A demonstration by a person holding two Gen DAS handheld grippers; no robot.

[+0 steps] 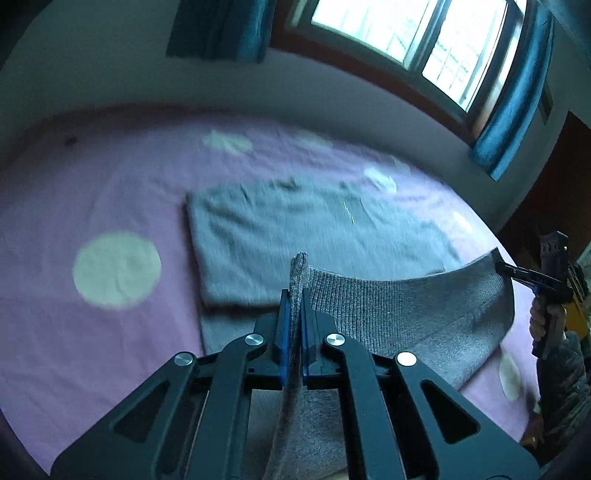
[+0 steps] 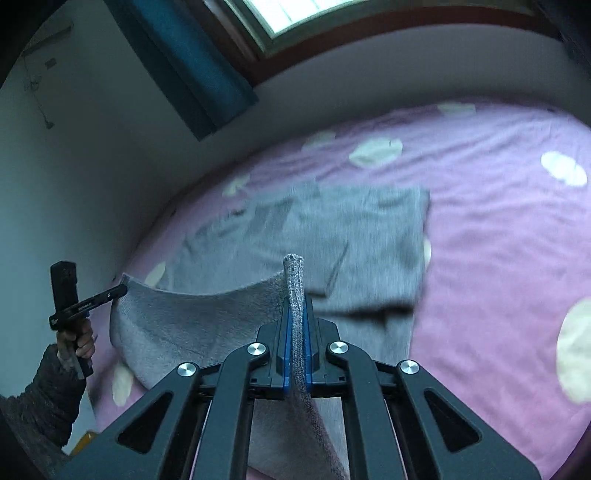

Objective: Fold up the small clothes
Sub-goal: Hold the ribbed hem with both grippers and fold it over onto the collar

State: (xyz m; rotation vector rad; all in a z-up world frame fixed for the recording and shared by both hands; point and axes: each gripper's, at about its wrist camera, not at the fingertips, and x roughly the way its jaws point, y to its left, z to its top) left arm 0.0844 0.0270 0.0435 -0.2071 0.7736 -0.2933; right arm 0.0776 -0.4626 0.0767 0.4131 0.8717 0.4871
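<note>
A grey knit garment (image 1: 295, 221) (image 2: 332, 229) lies flat on a pink bedsheet with pale dots (image 1: 92, 184) (image 2: 498, 240). Its near edge (image 1: 406, 310) (image 2: 203, 317) is raised off the bed and hangs in a curve between the two grippers. My left gripper (image 1: 294, 295) is shut on one corner of that edge, with cloth pinched between the blue pads. My right gripper (image 2: 295, 306) is shut on the other corner in the same way. Each view shows the opposite gripper at its side, right gripper (image 1: 506, 267) and left gripper (image 2: 122, 290), clamped on the hem.
A window (image 1: 406, 33) (image 2: 295, 11) with blue curtains (image 1: 509, 110) (image 2: 184, 62) stands behind the bed, above a pale wall. A person's hand in a dark sleeve (image 1: 539, 321) (image 2: 79, 343) holds each gripper handle. Pink sheet spreads wide around the garment.
</note>
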